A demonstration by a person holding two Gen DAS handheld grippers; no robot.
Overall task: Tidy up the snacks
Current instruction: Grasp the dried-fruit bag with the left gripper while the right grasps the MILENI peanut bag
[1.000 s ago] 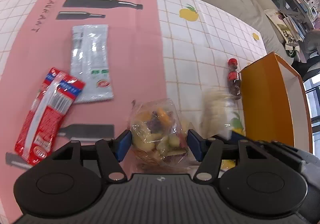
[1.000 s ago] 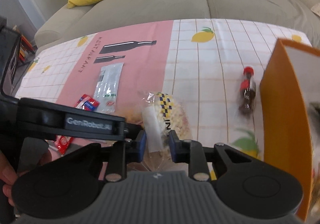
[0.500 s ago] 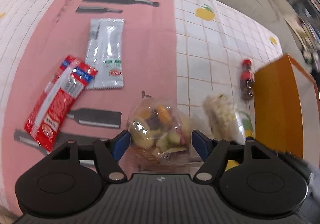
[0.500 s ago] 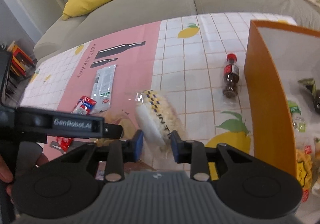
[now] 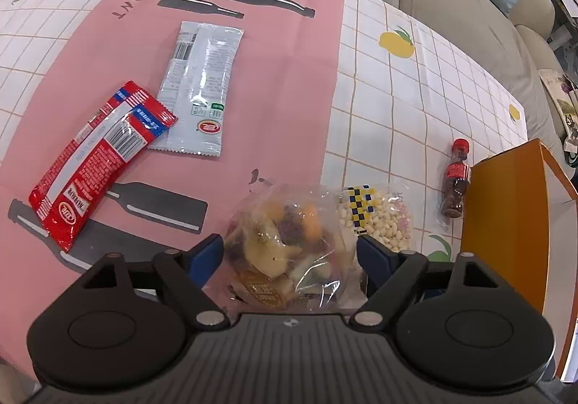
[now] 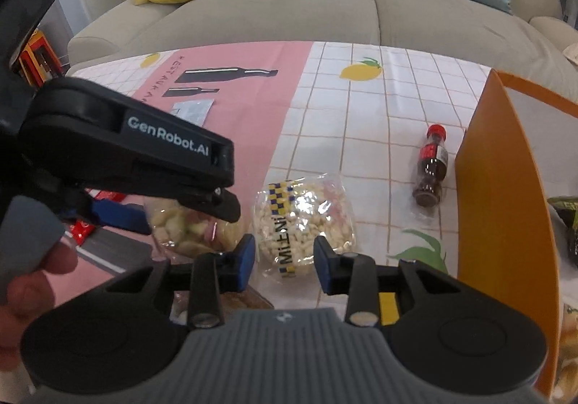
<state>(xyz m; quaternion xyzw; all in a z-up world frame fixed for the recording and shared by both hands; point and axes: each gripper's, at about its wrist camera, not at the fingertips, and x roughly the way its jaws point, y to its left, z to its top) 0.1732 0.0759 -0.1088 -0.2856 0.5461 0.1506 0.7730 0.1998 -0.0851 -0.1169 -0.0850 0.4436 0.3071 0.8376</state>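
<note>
My left gripper (image 5: 290, 252) is open, its fingers on either side of a clear bag of mixed dried fruit (image 5: 289, 234) lying on the table. My right gripper (image 6: 284, 256) is open around the near end of a clear bag of white puffed snacks (image 6: 303, 223), which lies flat on the table; it also shows in the left wrist view (image 5: 379, 219). A small cola bottle (image 6: 430, 172) lies beside the orange box (image 6: 502, 194). A red packet (image 5: 94, 165) and a grey-white packet (image 5: 198, 89) lie on the pink cloth.
The orange box stands at the right edge with snack packs inside (image 6: 567, 223). My left gripper's body (image 6: 126, 147) crosses the left of the right wrist view. A beige sofa (image 6: 289, 6) with cushions stands behind the table.
My right gripper opened and let the puffed snack bag down onto the table. My left gripper stayed open around the dried fruit bag; both views shifted slightly.
</note>
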